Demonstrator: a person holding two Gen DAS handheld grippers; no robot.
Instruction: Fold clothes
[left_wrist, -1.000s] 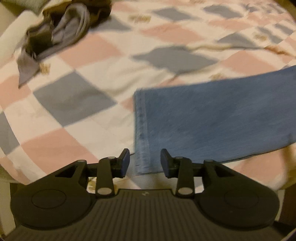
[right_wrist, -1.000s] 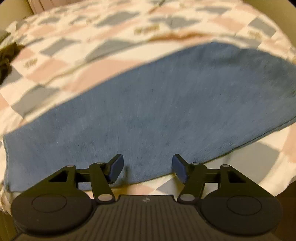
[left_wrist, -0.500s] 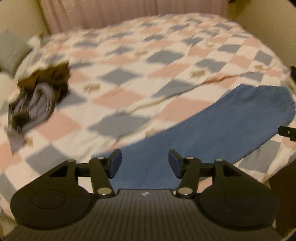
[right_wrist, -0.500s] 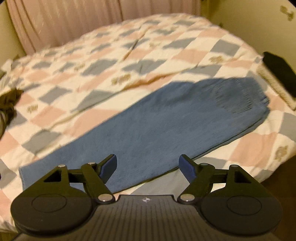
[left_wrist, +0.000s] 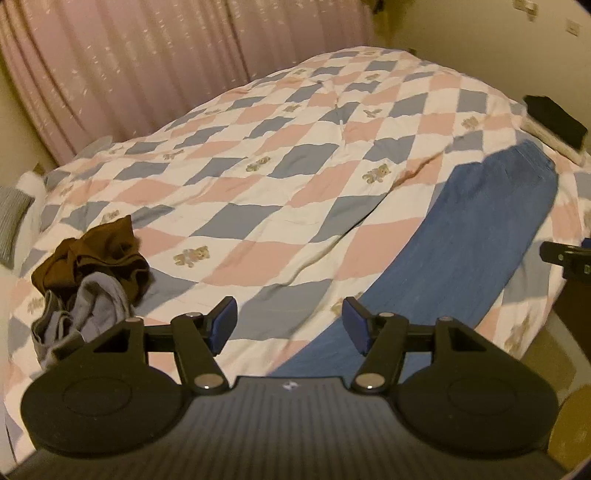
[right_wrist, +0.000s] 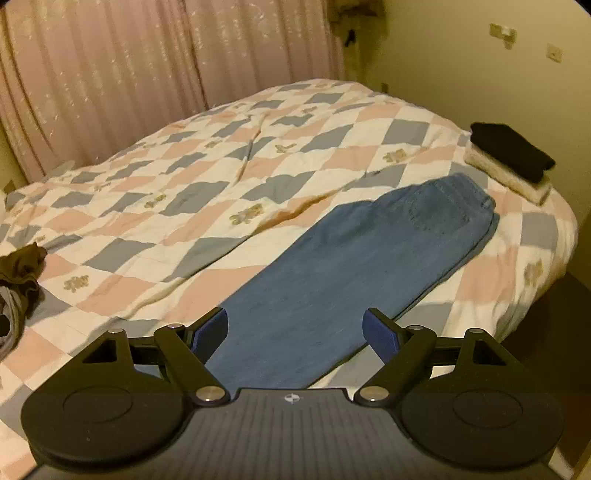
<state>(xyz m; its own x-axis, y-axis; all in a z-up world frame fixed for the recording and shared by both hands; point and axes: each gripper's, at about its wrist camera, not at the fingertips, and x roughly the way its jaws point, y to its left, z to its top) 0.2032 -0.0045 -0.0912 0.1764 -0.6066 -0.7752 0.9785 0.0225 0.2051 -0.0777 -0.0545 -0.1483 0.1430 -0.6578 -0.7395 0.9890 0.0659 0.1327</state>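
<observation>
Lying flat on the quilt (right_wrist: 332, 122), the blue jeans (right_wrist: 354, 266) point toward two o'clock; both claws, left gripper (left_wrist: 289, 325) and right gripper (right_wrist: 295, 332), are opening wide, holding nothing; a dark, perhaps folded pile (right_wrist: 511, 149) sits beyond.

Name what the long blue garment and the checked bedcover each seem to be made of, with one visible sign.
Blue garment: probably denim, matte and faded, with a stitched patch pocket near the waistband. Checked bedcover: likely soft quilted cotton, matte; it puckers along seams and creases into shallow folds. Neither fibre is certain from looks alone.
</observation>
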